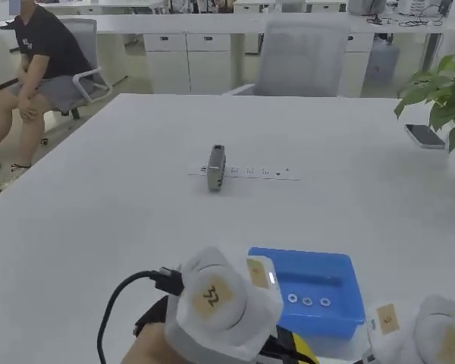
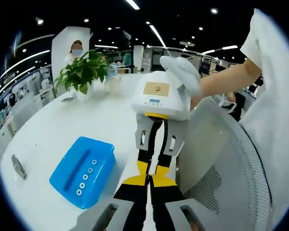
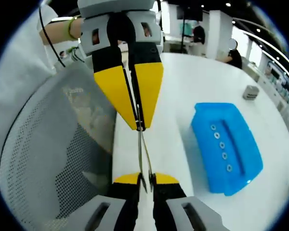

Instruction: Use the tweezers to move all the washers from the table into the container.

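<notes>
One broad, matte white tabletop (image 1: 121, 189) stands in an open-plan office lit by ceiling strips. A grey office chair (image 1: 303, 53) and a seated person (image 1: 38, 61) are beyond its far side. A small grey metal block (image 1: 216, 167), a dark phone (image 1: 425, 136) and a leafy green plant (image 1: 440, 95) rest on it.

The container (image 1: 326, 322), a shallow blue plastic tray with rounded corners, sits on the tabletop just beyond both grippers. Five small ring-shaped metal washers (image 3: 222, 145) lie in a straight row along its central groove.

Slim steel tweezers (image 3: 142, 159) span the gap between the grippers, over the tabletop's near edge and beside a grey mesh chair back (image 3: 53, 144). The left gripper (image 3: 138, 126) has its yellow-tipped black fingers (image 3: 149, 86) pressed together on one end. The right gripper (image 3: 145, 180) has its fingers (image 3: 166, 179) clamped on the other end.
</notes>
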